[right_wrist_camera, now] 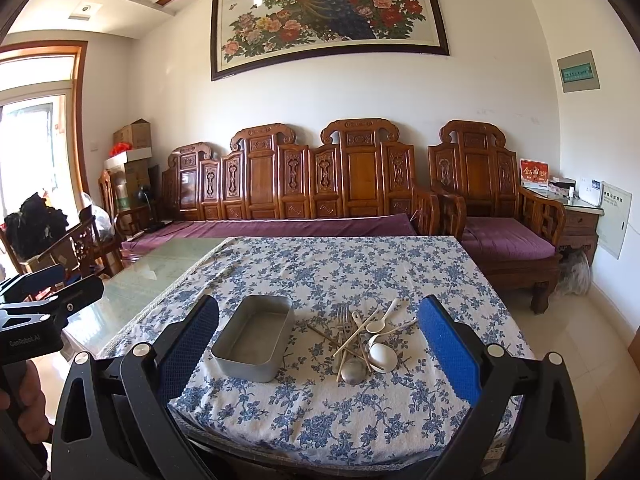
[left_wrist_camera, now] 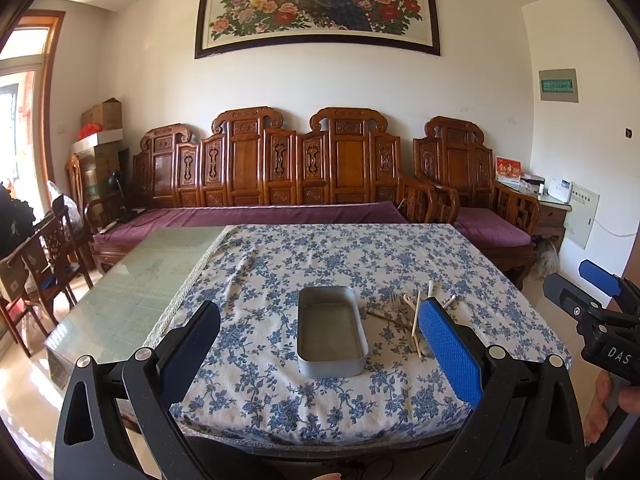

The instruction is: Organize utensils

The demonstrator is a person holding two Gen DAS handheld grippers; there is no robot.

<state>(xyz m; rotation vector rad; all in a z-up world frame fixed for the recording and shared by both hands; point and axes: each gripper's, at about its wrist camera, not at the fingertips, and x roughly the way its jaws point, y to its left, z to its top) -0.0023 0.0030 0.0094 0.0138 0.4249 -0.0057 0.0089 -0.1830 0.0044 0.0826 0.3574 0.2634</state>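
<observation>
Blue-flowered white cloth [right_wrist_camera: 320, 412] covers the near table; carved wooden sofa behind. Landmark: the empty grey rectangular metal tin [right_wrist_camera: 253, 338], sitting flat on the cloth. Just right of the tin I see the tangled heap of utensils [right_wrist_camera: 360, 340]: silver metal fork [right_wrist_camera: 342, 318], white ceramic spoons [right_wrist_camera: 382, 354], pale wooden chopsticks [right_wrist_camera: 356, 342], a steel spoon bowl [right_wrist_camera: 354, 370], all crossing and touching. My left gripper [left_wrist_camera: 320, 346] and right gripper [right_wrist_camera: 318, 344] both hang short of the tin, fingers spread wide, holding nothing. Risks, as I judge them: pinching one piece lifts or drags its neighbours; thin chopsticks may slip or roll toward the table edge; a ceramic spoon could drop; nudging the tin could slide it on the cloth.
</observation>
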